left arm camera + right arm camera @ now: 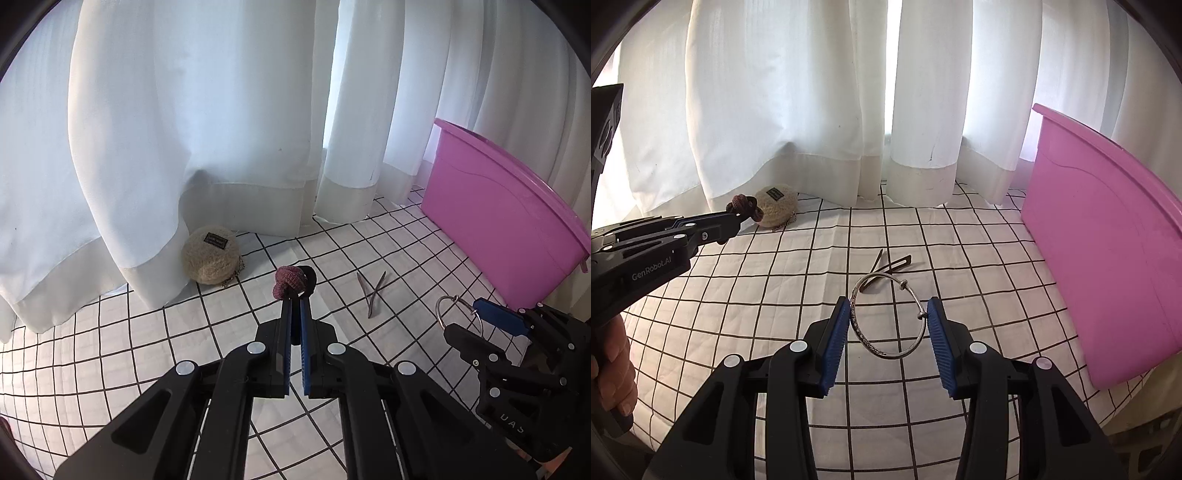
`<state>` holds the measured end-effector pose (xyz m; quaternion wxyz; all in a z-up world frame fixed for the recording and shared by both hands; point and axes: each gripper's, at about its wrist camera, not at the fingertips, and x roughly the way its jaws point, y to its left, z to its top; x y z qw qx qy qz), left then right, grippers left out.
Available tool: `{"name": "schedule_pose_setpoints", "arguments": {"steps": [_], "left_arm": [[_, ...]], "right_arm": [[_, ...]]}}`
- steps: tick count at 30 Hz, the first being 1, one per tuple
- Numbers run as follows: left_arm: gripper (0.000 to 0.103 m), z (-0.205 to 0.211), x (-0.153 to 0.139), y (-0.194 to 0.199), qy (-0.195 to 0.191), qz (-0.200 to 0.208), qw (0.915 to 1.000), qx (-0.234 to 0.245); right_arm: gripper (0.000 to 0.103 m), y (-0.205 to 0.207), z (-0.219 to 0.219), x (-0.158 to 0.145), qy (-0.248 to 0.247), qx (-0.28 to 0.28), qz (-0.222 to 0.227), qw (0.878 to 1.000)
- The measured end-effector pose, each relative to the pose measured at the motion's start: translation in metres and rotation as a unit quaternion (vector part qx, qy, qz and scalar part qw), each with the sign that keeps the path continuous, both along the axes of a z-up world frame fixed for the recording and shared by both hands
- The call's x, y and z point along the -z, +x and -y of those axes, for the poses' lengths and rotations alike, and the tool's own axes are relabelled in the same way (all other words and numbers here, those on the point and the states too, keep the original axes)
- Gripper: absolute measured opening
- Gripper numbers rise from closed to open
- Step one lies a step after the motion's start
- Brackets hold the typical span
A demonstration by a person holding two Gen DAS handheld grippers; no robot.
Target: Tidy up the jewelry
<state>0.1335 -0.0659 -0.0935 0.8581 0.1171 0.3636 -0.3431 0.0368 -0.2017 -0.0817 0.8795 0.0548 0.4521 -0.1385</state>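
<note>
currently the left gripper [295, 295] is pinching a maroon knotted cord bracelet [290, 281] between nearly closed fingertips, holding it above the gridded cloth [229, 332], with a fuzzy beige pouch [210, 254] lying at ten o'clock of it by the white curtain [184, 129]. the right gripper [890, 314] is bracing a silver bangle [886, 321] between its widely spread pads, while a metal hair clip [886, 264] is lying at twelve o'clock beyond it and a pink bin [1108, 240] is standing at two o'clock.

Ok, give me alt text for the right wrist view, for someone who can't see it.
The right gripper holds a silver bangle between its blue pads above a checked cloth. A metal hair clip lies beyond it, a pink tub stands at right, and the left gripper at left pinches a maroon hair tie.
</note>
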Motion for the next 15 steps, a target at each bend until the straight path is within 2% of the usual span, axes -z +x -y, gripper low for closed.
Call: {"name": "schedule_pose_setpoints", "arguments": {"steps": [9,15], "left_arm": [[0.005,0.018,-0.058,-0.017,-0.024,0.023,0.9982,0.05],[0.005,0.052,-0.091,-0.037,-0.04,0.028,0.9938,0.1]], "right_arm": [[0.042,-0.014,0.015,-0.071,-0.017,0.03,0.027,0.999],[0.042,-0.034,0.043,-0.113,-0.03,0.061,0.047,0.997]]}}
